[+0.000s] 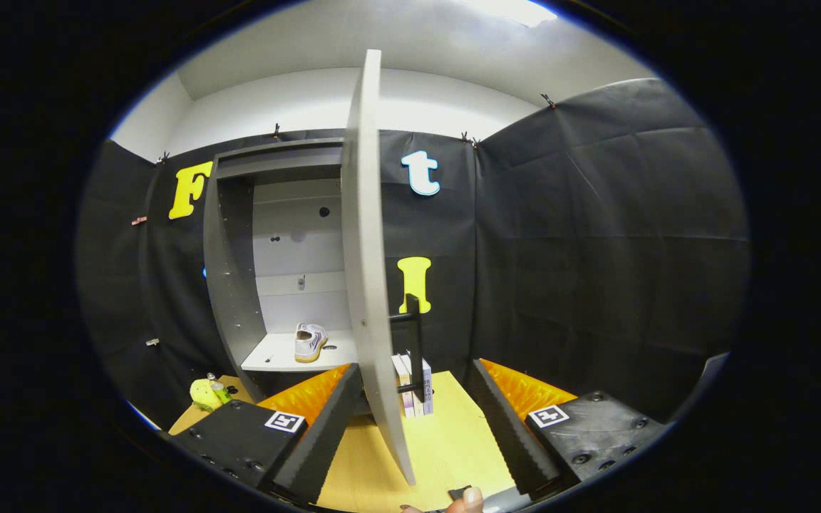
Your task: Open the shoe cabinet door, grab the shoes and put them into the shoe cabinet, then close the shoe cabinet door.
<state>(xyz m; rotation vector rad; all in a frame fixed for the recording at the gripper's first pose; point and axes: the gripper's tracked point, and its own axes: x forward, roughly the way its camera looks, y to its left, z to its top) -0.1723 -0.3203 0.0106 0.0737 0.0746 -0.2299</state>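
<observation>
Gripper view: my gripper (410,434) has its fingers spread wide and pinching nothing, with the free edge of the open cabinet door (371,285) standing edge-on between them, touching neither as far as I can tell. A fingertip (472,499) of the holding hand shows at the very bottom. The door looks like a stiff, light panel that should swing easily on its hinge; I judge the dark handle (415,342) on its right face the surest hold, or a push on the flat face. Beyond the fingers, books (414,385) stand on the bench (446,434) just behind the door, narrowing its right side. Farther in, the shoe (309,342) already sits on the shoe cabinet (229,285) shelf, with open room left of the door to swing it shut.
</observation>
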